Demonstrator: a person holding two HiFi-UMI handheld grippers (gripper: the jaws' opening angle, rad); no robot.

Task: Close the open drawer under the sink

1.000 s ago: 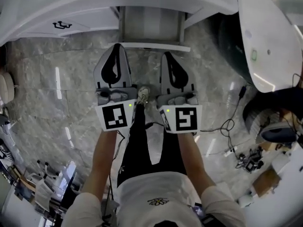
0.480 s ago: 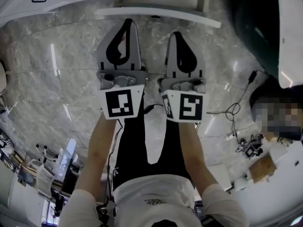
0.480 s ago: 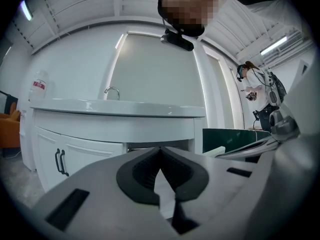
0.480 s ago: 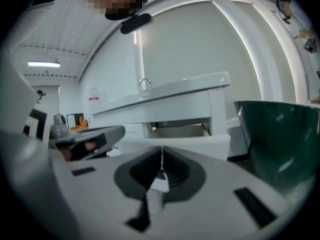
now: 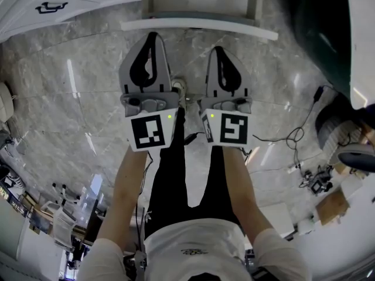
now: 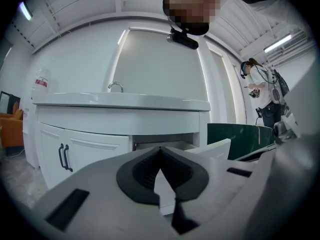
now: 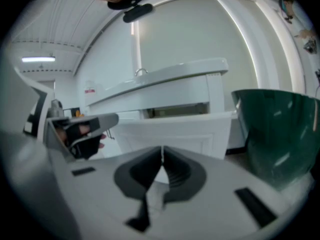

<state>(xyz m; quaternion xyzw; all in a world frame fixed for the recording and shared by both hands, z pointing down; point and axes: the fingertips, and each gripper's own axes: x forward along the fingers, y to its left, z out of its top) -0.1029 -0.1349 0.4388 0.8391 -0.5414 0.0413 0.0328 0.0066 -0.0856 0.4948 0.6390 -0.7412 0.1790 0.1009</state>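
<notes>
So the drawer (image 5: 199, 26) is plain white, floor (image 5: 76, 98) is grey veined marble, bin (image 7: 275, 134) on the right dark green, cabinet handles (image 6: 62, 156) black.

I see the white drawer (image 5: 198, 26) at the top centre of the head view. It is pulled well out from the cabinet, with its pale inside open to view. In the right gripper view its upright front, with a recessed panel, sits mid-frame below the sink counter (image 7: 165, 80).
</notes>
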